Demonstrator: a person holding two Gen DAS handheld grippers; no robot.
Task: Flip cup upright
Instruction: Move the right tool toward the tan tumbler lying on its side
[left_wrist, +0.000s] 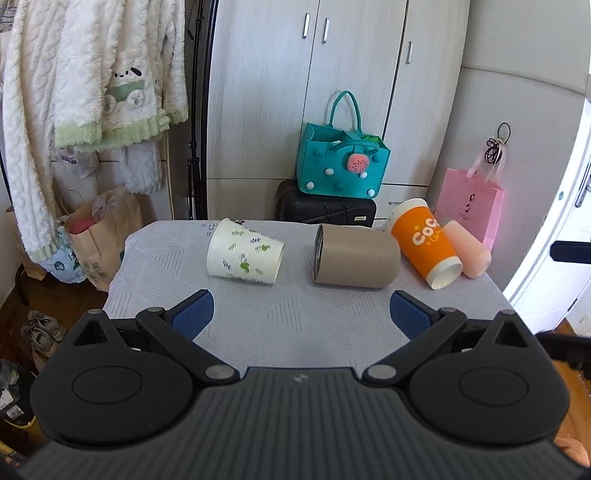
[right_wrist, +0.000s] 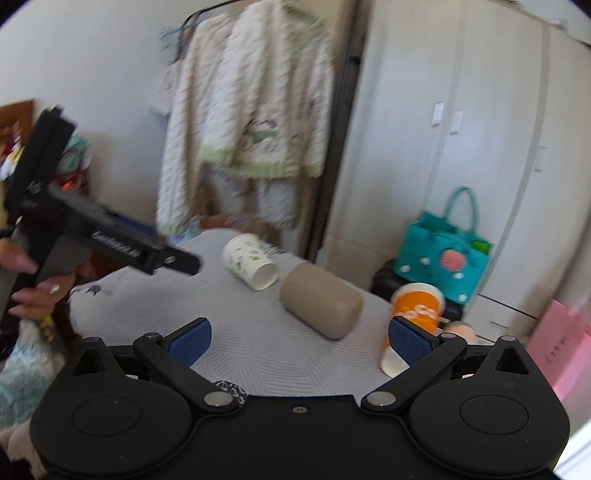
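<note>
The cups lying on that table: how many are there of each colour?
White with green leaves: 1, the paper cup, on its side.
Tan: 1, the tan cup, on its side.
Orange: 1, the orange cup, tipped over.
Pink: 1, the pink cup, lying beside the orange one.
Total: 4, none upright.

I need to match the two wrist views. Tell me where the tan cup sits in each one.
Left wrist: tan cup on its side, centre of the table, right of the white cup.
Right wrist: tan cup on its side, right of centre, closed end towards the camera.
Shared landmark: teal bag behind the table.
</note>
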